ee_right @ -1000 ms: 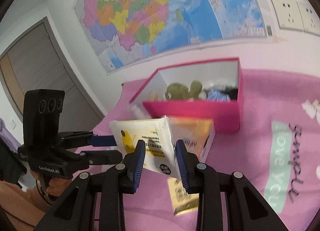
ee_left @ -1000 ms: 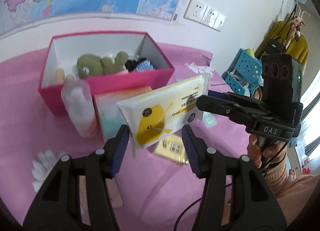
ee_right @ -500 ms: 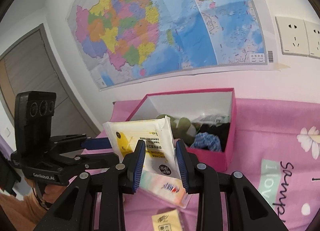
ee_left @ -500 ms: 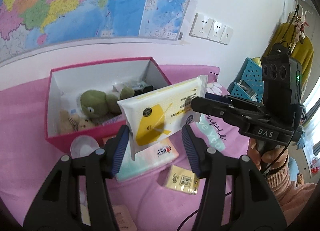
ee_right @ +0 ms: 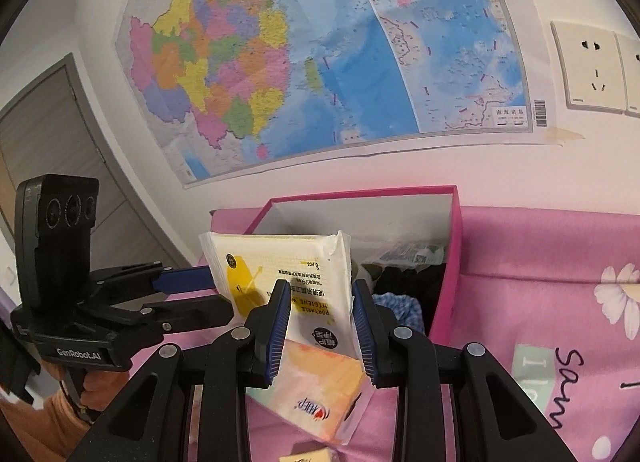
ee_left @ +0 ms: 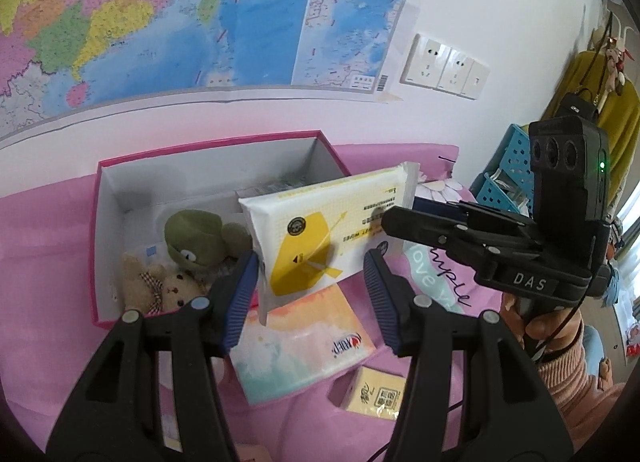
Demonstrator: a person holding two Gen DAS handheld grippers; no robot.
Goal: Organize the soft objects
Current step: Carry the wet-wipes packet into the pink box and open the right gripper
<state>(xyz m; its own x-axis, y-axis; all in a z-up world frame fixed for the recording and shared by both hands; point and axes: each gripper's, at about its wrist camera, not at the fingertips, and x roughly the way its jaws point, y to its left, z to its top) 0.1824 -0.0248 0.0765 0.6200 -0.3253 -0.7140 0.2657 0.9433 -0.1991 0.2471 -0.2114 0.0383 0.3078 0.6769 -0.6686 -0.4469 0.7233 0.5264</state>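
Wipes pack (ee_left: 326,230): soft, flat, glossy white film with a yellow print and crimped end seals; it is held in the air over the near wall of the box (ee_left: 106,198), slightly tilted. The right gripper (ee_right: 320,324) is seen with its ribbed blue pads (ee_right: 280,326) pressed on one end of the pack, jaws narrowly parted. The left gripper (ee_left: 310,294) is seen with jaws about a third open; its left pad touches the pack's other end, while the right pad stands clear, so a firm grip cannot be confirmed. Both grippers are angled downward, each held by a hand (ee_left: 548,326) at a pistol grip. The box is rigid pink card with a white inside and holds a green plush (ee_left: 196,238), a tan teddy (ee_left: 160,288) and dark cloth (ee_right: 404,282). A tissue pack (ee_left: 300,342) in pastel film lies on the pink sheet (ee_right: 540,262) below the wipes.
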